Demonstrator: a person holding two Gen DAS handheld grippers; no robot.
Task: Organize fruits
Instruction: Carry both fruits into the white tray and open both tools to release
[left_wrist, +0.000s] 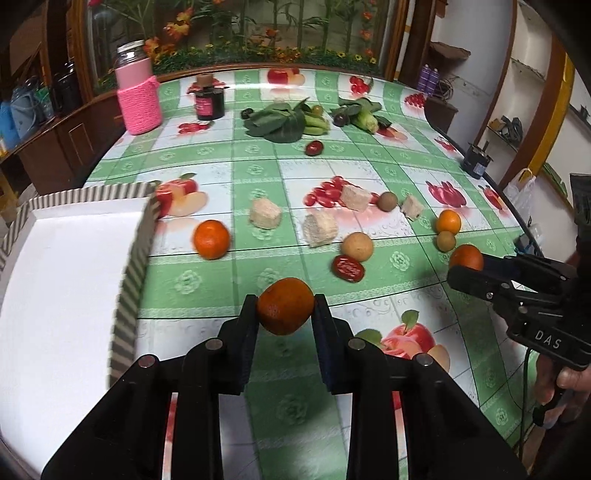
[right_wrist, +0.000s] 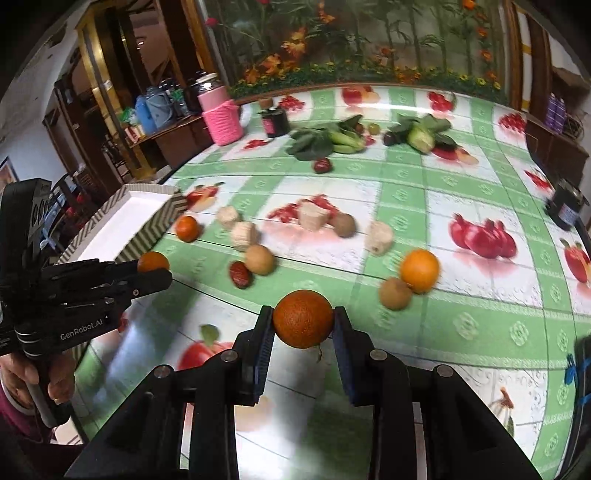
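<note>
step: carrying fruit. left gripper (left_wrist: 285, 308) clamping dented orange (left_wrist: 285, 305); right gripper (right_wrist: 303, 323) clamping dark orange (right_wrist: 303, 318), both seeming clear of tablecloth (left_wrist: 258, 173). next: swinging both toward white tray (left_wrist: 66, 266), left of left gripper, releasing inside rim.

- Table (left_wrist: 229, 158): covered with a glossy green-and-white checked cloth printed with fruit; it fills most of both views.
- Mural (left_wrist: 258, 29): behind the table's far edge, showing green stalks and orange and yellow flowers, set in a dark wooden frame (left_wrist: 402, 33).
- Cabinet (left_wrist: 55, 147): dark wood, at the table's far left corner; blue containers (left_wrist: 9, 118) stand on it.
- Shelves (right_wrist: 110, 92): further dark wooden units, left of the mural in the right wrist view.
- Wall (left_wrist: 491, 85): white, right of the mural, with open shelves (left_wrist: 524, 70) holding small items.
- Light: soft and even, with bright reflections on the cloth.
</note>
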